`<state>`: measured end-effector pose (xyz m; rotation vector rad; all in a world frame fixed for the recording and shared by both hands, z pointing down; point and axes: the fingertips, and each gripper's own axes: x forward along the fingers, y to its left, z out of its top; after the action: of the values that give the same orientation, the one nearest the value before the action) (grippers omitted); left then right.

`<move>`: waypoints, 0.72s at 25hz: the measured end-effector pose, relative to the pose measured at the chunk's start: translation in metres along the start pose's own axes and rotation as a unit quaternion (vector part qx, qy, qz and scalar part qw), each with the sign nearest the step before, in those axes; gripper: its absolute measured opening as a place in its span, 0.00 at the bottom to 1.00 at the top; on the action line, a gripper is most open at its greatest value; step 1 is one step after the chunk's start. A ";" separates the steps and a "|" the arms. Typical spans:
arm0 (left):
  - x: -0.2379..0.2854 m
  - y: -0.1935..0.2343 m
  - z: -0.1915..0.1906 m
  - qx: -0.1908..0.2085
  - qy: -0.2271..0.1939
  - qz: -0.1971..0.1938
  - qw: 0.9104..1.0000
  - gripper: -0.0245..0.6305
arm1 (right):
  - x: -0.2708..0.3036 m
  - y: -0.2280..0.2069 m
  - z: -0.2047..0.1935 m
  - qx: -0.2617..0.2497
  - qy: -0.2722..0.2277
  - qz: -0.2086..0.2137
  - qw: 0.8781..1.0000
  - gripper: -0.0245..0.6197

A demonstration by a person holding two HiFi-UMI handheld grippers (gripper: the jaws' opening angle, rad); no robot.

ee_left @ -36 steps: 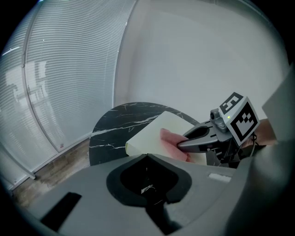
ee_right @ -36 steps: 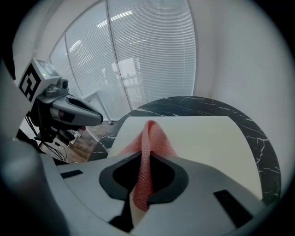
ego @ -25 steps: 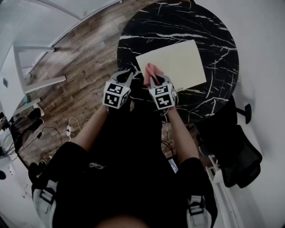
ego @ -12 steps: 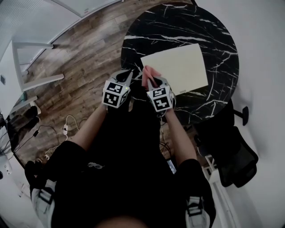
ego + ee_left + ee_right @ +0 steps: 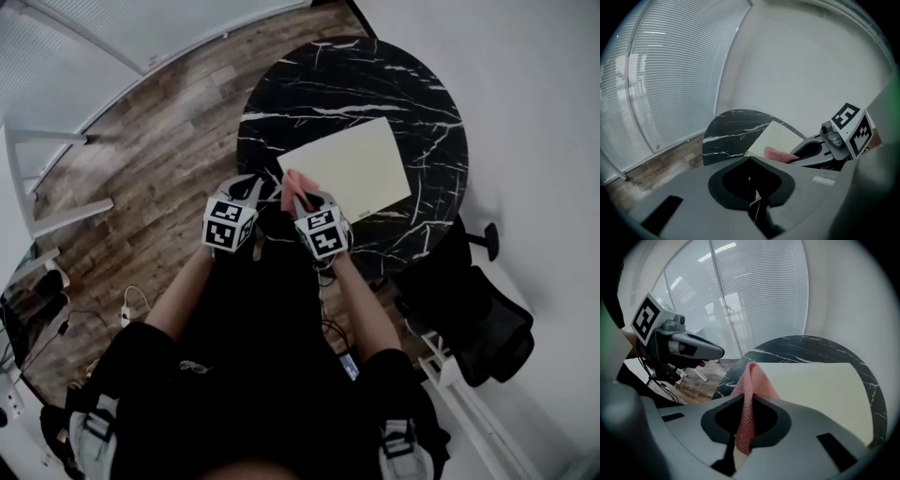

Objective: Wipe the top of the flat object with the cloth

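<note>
Gripping a pink knitted cloth [image 5: 751, 385], the right gripper [image 5: 742, 430] has its two jaws pressed together on the fabric. A folded ridge of the cloth stands up past the jaw tips, and a short end hangs on the near side of them. In the head view this gripper sits at the near left corner of a pale cream, flat rectangular board [image 5: 352, 169]. The cloth lies over that corner, though no view shows whether it touches the surface.

The board lies flat on a round black marble table with white veins [image 5: 281, 84], a little toward the table's near side, with dark stone showing all around it.

The left gripper [image 5: 754, 206] is clenched on nothing, its jaws meeting along a thin seam. It is held just beside the right one, over the near left rim of the table and off the board. The two marker cubes sit side by side, apart from each other.

The person's bare forearms run back from both tools to black sleeves. A black office chair [image 5: 478, 328] stands on the table's right, and brown wood-plank flooring [image 5: 141, 141] spreads to the left.
</note>
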<state>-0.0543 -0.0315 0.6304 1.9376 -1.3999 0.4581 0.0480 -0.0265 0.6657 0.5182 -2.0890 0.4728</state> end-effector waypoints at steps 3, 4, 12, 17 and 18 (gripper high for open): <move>0.004 0.003 0.011 0.006 -0.008 -0.018 1.000 0.04 | -0.008 -0.002 0.012 0.008 -0.002 -0.020 1.000 0.07; 0.005 0.003 0.015 0.012 -0.008 -0.025 1.000 0.04 | -0.012 -0.003 0.015 0.014 -0.005 -0.030 0.999 0.07; 0.016 -0.009 0.057 0.045 -0.021 -0.090 0.995 0.04 | -0.058 -0.034 0.061 0.058 -0.056 -0.128 0.988 0.07; 0.032 -0.032 0.063 0.068 -0.009 -0.116 0.991 0.04 | -0.090 -0.056 0.057 0.089 -0.081 -0.167 0.979 0.07; 0.035 -0.037 0.063 0.070 -0.006 -0.117 0.991 0.04 | -0.096 -0.062 0.055 0.094 -0.087 -0.171 0.977 0.07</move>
<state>-0.0143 -0.0933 0.5964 2.1902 -1.1549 0.4430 0.0914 -0.0887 0.5645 1.0441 -2.0716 0.4363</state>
